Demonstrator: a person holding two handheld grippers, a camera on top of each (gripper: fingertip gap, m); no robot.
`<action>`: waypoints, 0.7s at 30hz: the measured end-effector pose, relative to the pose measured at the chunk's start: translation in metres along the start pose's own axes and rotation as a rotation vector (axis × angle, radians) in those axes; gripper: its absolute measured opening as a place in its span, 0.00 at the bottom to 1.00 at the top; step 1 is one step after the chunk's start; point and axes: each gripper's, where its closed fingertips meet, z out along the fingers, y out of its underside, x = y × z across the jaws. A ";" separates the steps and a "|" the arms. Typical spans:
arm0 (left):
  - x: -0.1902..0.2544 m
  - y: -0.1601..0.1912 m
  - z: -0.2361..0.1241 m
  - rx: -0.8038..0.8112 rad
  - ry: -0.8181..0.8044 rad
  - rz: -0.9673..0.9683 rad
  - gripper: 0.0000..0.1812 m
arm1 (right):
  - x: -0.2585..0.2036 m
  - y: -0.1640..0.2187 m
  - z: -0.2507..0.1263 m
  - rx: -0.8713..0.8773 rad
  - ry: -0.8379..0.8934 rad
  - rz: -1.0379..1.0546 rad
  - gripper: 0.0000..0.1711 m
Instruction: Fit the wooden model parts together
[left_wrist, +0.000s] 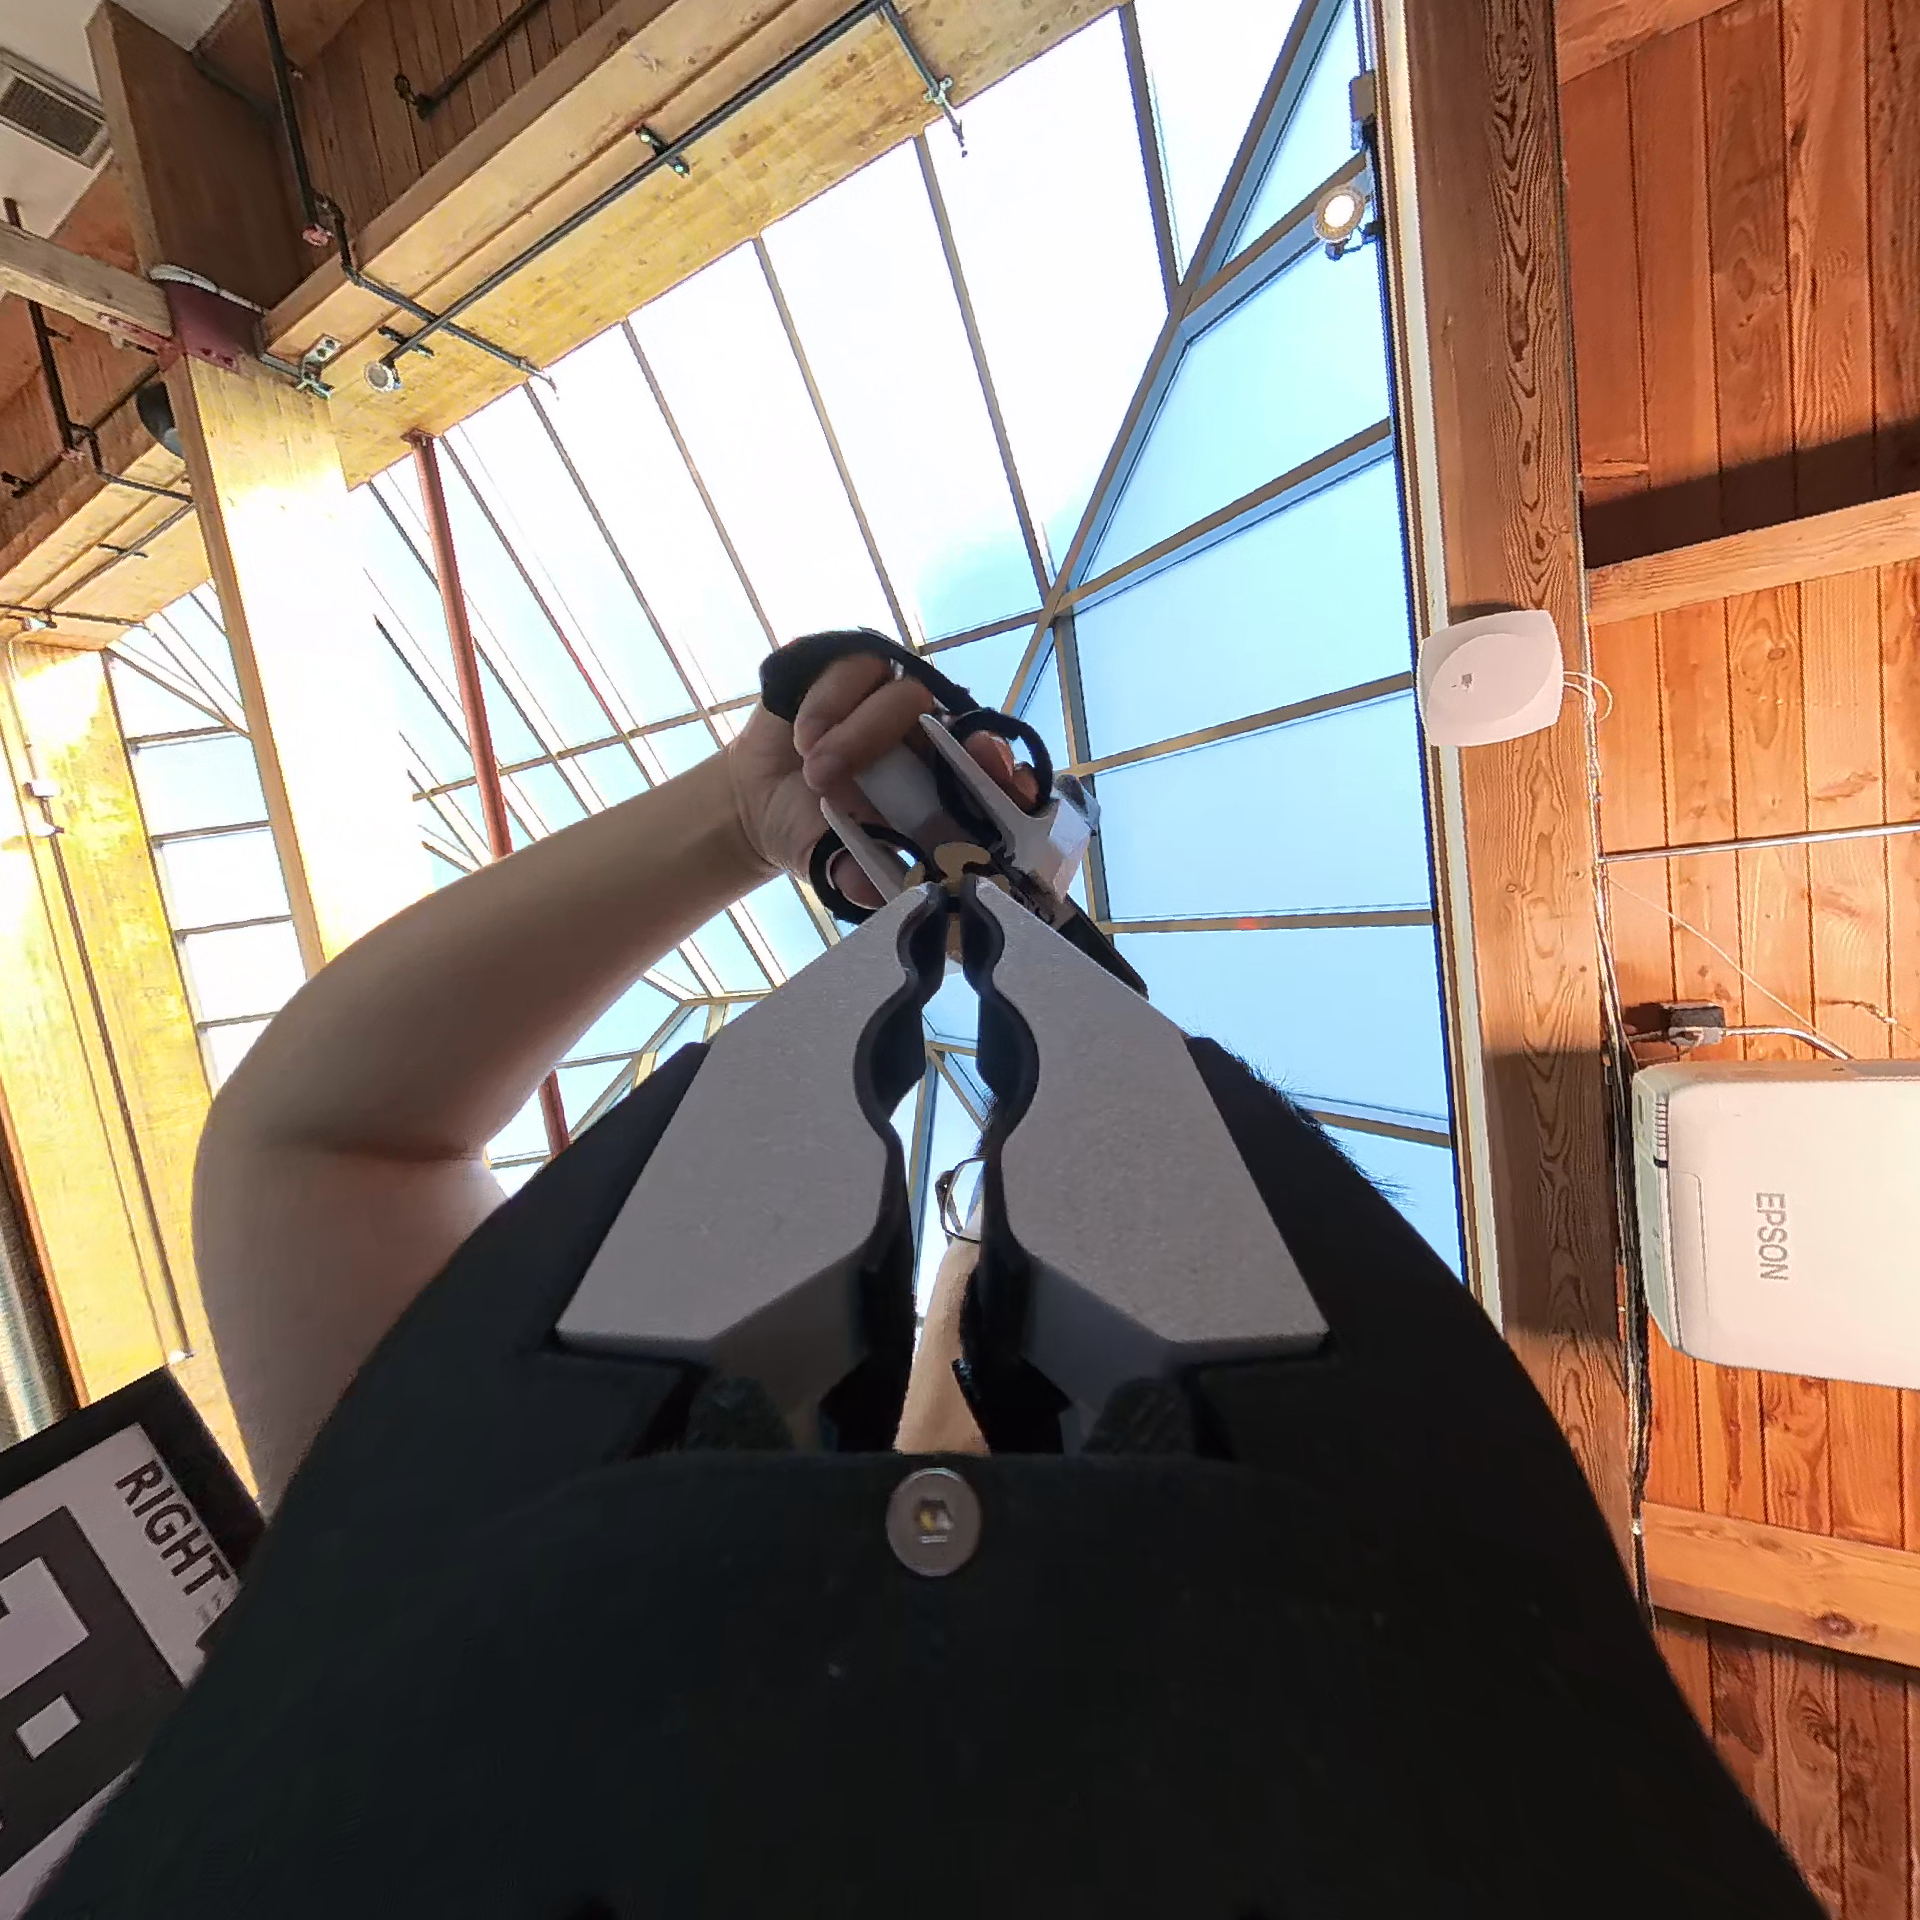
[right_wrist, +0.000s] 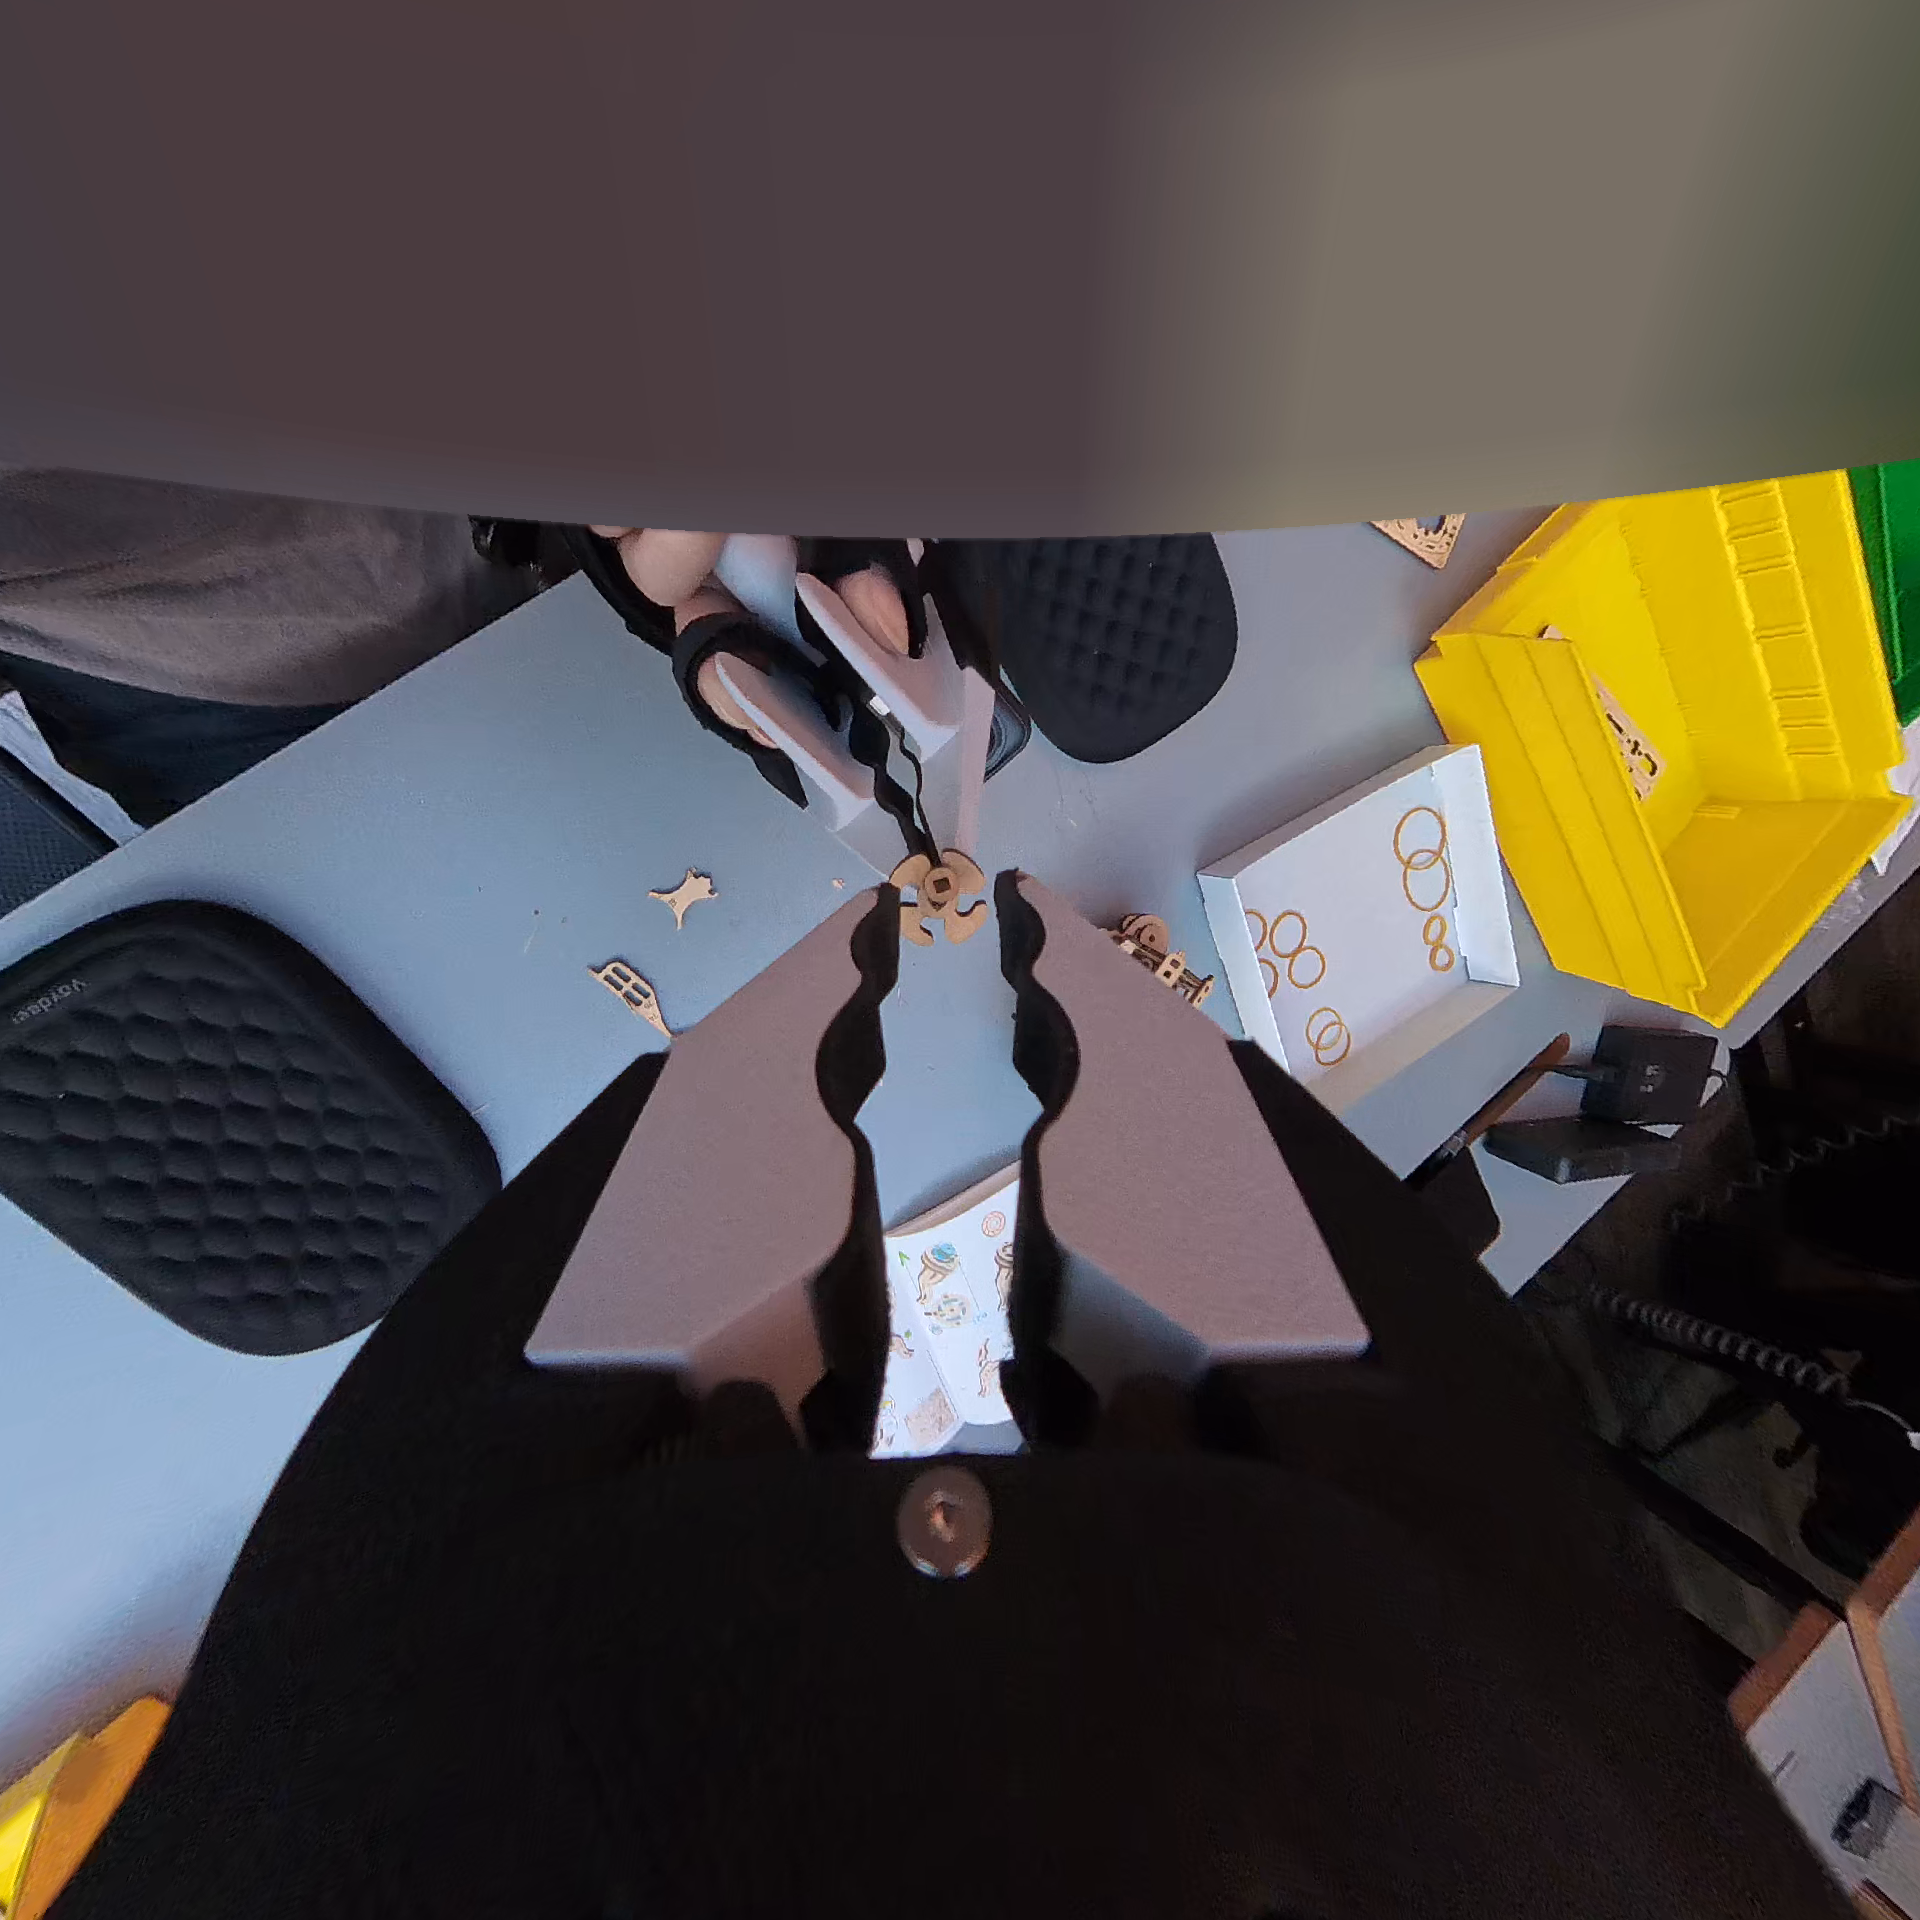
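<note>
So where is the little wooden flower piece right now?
In the right wrist view, the wooden flower piece is pinched by the left gripper, up above the grey table, just ahead of the open right gripper.

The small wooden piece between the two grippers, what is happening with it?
A person is assembling a wooden model kit with two handheld grippers. The left gripper is shut on a small clover-shaped wooden piece, holding it above the grey table. The right gripper is open, its fingers on either side of the piece. Other wooden parts lie loose on the table.
</note>
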 end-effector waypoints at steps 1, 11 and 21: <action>-0.001 -0.001 0.000 0.006 -0.004 0.000 0.00 | 0.000 0.000 0.000 -0.014 -0.002 -0.005 0.10; -0.004 -0.001 0.000 0.012 -0.019 -0.010 0.00 | -0.003 0.002 0.007 -0.059 -0.043 0.005 0.08; -0.003 0.002 0.001 0.000 -0.013 -0.006 0.00 | -0.004 0.007 0.010 -0.097 -0.034 -0.003 0.06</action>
